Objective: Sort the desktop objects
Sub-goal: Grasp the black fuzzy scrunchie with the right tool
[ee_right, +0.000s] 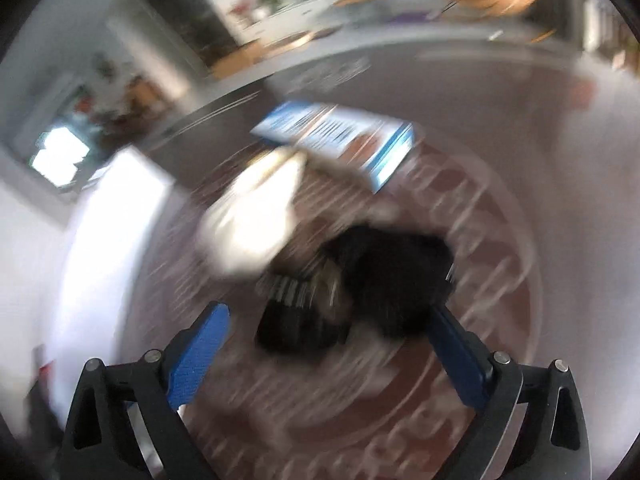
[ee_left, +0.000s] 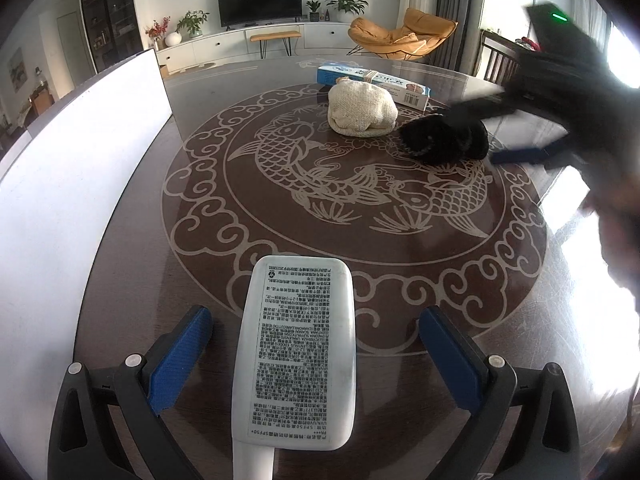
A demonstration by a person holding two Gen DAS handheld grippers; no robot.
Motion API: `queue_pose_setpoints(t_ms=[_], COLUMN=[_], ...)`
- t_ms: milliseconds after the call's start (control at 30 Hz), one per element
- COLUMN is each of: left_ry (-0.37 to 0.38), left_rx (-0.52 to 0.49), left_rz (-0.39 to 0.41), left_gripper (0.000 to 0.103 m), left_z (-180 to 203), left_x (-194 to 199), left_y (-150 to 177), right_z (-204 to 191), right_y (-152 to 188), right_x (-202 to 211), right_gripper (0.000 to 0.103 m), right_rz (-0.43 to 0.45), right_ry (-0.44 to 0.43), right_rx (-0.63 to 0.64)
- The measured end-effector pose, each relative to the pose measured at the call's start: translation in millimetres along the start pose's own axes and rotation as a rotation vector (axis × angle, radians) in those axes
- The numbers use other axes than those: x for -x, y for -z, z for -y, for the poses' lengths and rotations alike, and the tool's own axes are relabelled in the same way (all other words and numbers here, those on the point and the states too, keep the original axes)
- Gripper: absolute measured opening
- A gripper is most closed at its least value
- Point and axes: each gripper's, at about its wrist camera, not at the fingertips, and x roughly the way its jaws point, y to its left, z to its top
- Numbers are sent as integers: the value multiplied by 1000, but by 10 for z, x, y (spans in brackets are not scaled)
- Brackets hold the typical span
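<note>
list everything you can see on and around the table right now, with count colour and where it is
tube: 1, white with black print, near edge of table, lying between the left claw's fingers, untouched
knit bundle: 1, cream, table centre-far
fuzzy item: 1, black, right of the cream bundle
box: 1, blue and white, behind the bundle
board: 1, white, left side of table
table: 1, dark brown with pale fish pattern
armchair: 1, orange, background right
tv: 1, black, back wall
left claw: 1, black with blue pads, open
right claw: 1, black with blue pads, open, blurred, near the black item
</note>
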Motion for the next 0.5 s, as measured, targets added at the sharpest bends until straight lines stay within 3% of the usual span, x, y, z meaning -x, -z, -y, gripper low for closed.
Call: queue_pose_setpoints(t_ms=[67, 167, 267, 433, 500], left_ry=[-1, -2, -3, -2, -3], left_rx=[0, 2, 2, 2, 2], left_rz=[0, 0, 0, 0, 0], left_gripper=[103, 103, 103, 103, 103], left_z=[1, -1, -1, -1, -1], left_x=[-1, 14, 20, 17, 14], left_y=[-1, 2, 4, 4, 3], right_z=[-59, -179, -270, -110, -135], right_y=[143, 171, -27, -396, -415], right_x=[91, 219, 199, -15, -137], right_gripper=[99, 99, 99, 99, 99], right_rz=[-30, 7, 58, 91, 86], right_ry=[-6, 149, 281, 219, 232], right_rx=[61, 171, 259, 74, 68])
